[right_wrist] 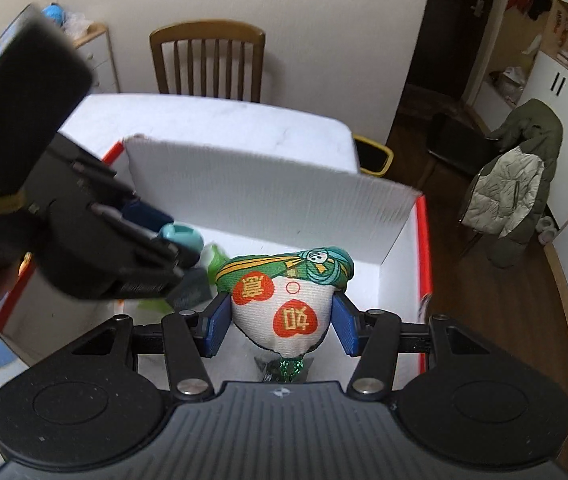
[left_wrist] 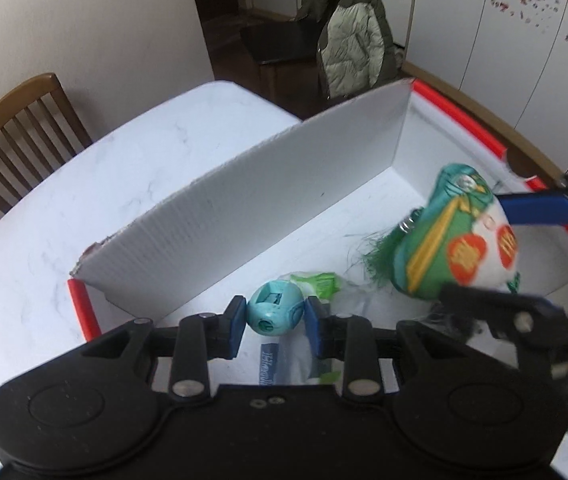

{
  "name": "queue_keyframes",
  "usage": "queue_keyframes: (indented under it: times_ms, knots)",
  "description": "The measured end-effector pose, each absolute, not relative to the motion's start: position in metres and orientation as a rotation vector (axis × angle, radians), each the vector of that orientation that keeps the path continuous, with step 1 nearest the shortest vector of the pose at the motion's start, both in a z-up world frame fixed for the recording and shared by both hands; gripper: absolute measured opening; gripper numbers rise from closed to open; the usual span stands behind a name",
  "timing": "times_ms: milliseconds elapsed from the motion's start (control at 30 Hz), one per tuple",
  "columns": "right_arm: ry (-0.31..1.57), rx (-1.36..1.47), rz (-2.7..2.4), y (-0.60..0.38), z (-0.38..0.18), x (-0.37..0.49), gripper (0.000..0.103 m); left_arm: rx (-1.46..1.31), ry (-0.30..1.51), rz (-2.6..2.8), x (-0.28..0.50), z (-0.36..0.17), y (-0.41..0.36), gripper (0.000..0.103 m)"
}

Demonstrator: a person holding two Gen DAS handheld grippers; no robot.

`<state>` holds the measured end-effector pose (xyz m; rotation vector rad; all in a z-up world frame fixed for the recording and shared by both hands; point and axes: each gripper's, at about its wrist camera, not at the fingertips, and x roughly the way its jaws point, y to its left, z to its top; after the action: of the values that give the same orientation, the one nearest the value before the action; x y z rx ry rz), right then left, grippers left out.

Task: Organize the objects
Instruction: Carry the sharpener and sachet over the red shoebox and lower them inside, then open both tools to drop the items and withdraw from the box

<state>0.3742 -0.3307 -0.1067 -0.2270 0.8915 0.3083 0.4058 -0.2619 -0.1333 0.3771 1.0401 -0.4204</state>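
At far left, a wooden chair [left_wrist: 23, 128] stands against a white marble-patterned table [left_wrist: 123, 152]. On the table sits a white cardboard box [left_wrist: 243, 208] with red edges, 1 tall flap raised along its left side. Over the box's near end, the left gripper [left_wrist: 273, 320] has its 2 blue pads closed narrowly against a small turquoise egg-shaped toy [left_wrist: 273, 312], which is gripped at both sides just above the box floor. Below and behind the toy, a clear plastic wrapper with green print [left_wrist: 320, 284] lies on the box floor. To the right, the right gripper [right_wrist: 281, 320] has its pads set wider and pressed against both sides of a green-and-white embroidered sachet [right_wrist: 284, 300] bearing orange heart patches, held above the box interior with its green tassel [right_wrist: 290, 366] hanging below. Beyond the box, at right, a green padded jacket [left_wrist: 348, 40] drapes over a second chair.
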Motion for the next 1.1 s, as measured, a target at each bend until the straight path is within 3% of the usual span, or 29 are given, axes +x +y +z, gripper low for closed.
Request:
queue_keyframes:
  times_ms: [433, 633, 700, 867, 1100]
  knots:
    - [0.945, -0.218, 0.297, -0.332, -0.131, 0.363, 0.055, 0.414, 1.079, -0.405, 0.403, -0.143, -0.264, 0.031]
    - [0.92, -0.152, 0.287, -0.346, -0.123, 0.362, 0.058, 0.389, 1.062, -0.407, 0.399, -0.137, -0.267, 0.044]
    - [0.913, -0.138, 0.294, -0.349, -0.12, 0.36, 0.058, 0.373, 1.05, -0.407, 0.396, -0.133, -0.265, 0.058]
    - [0.886, -0.111, 0.297, -0.355, -0.107, 0.35, 0.064, 0.336, 1.021, -0.416, 0.387, -0.121, -0.256, 0.063]
    - [0.839, -0.085, 0.302, -0.355, -0.082, 0.334, 0.064, 0.291, 0.977, -0.418, 0.367, -0.097, -0.231, 0.068]
